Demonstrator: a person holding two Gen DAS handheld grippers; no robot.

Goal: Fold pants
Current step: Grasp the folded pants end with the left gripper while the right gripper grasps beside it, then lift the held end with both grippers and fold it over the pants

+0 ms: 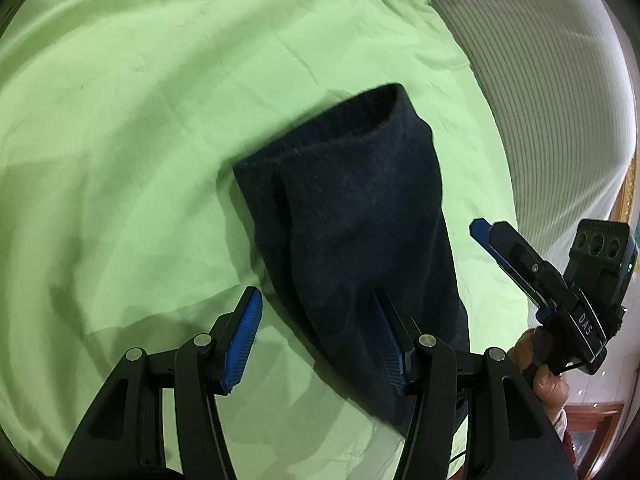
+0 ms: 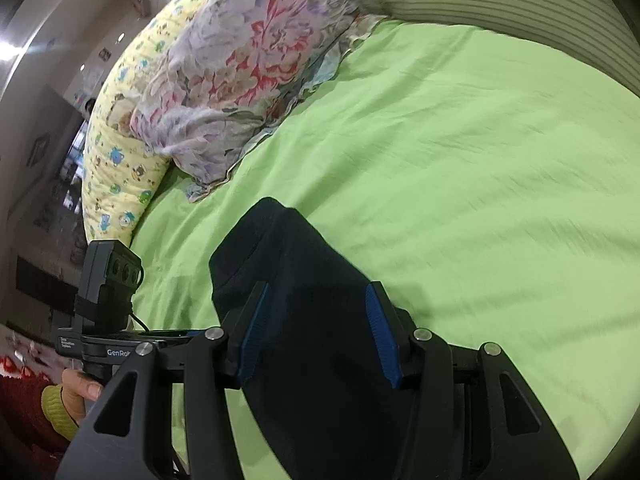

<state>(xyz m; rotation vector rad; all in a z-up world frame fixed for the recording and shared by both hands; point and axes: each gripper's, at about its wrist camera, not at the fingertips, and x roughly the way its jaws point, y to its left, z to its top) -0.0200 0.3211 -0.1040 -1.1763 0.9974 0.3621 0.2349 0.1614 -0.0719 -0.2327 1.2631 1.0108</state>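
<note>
dark pants [image 1: 352, 216] folded on green sheet [image 1: 140, 120], long axis running away; left gripper [image 1: 320, 336] and right gripper [image 2: 320, 336] jaws open, empty, above near end.

This is a bedroom in a home: a bed spread with a light green sheet [image 2: 460, 152] fills both views. At the sheet's far edge lie a floral pillow [image 2: 248, 76] and a yellow cartoon-print pillow [image 2: 120, 152], a striped padded headboard [image 1: 540, 92] rises along another edge, and beyond the pillows pictures hang on a wall [image 2: 80, 40].

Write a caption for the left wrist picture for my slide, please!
Folded dark pants lie on a green sheet while the open left gripper hovers over their near end.
</note>
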